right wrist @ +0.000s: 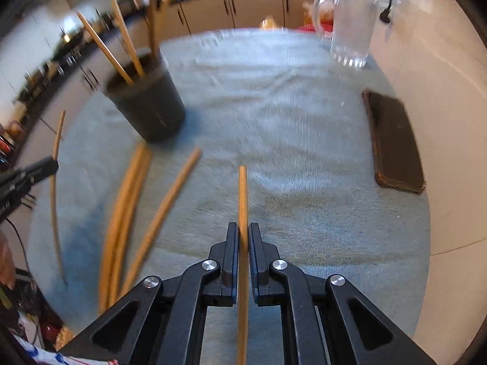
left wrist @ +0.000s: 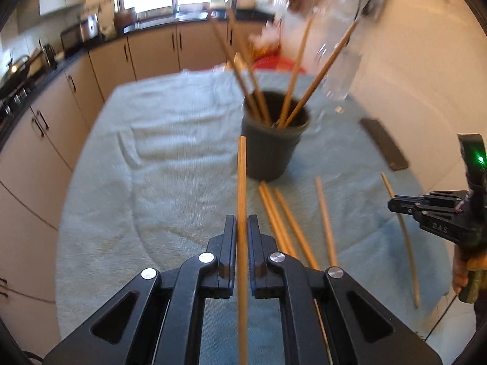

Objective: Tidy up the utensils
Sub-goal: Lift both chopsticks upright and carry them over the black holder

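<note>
1. Carrying a chopstick (left wrist: 242, 182), the left gripper (left wrist: 242, 228) has its jaws clamped on the shaft, tip aimed just left of the dark cup (left wrist: 274, 133) on the towel-covered counter (left wrist: 170, 140).
2. Lift that tip above the rim before tilting; 4 sticks (left wrist: 258, 91) already fan out inside, so I judge the gap nearest the camera the safest entry.
3. Loose chopsticks (left wrist: 289, 222) lie just in front of the cup (about 5 in the left view).
4. The right gripper (right wrist: 243, 237) is likewise clamped on another chopstick (right wrist: 242, 194), well apart from the cup; let it wait until the left clears.
</note>
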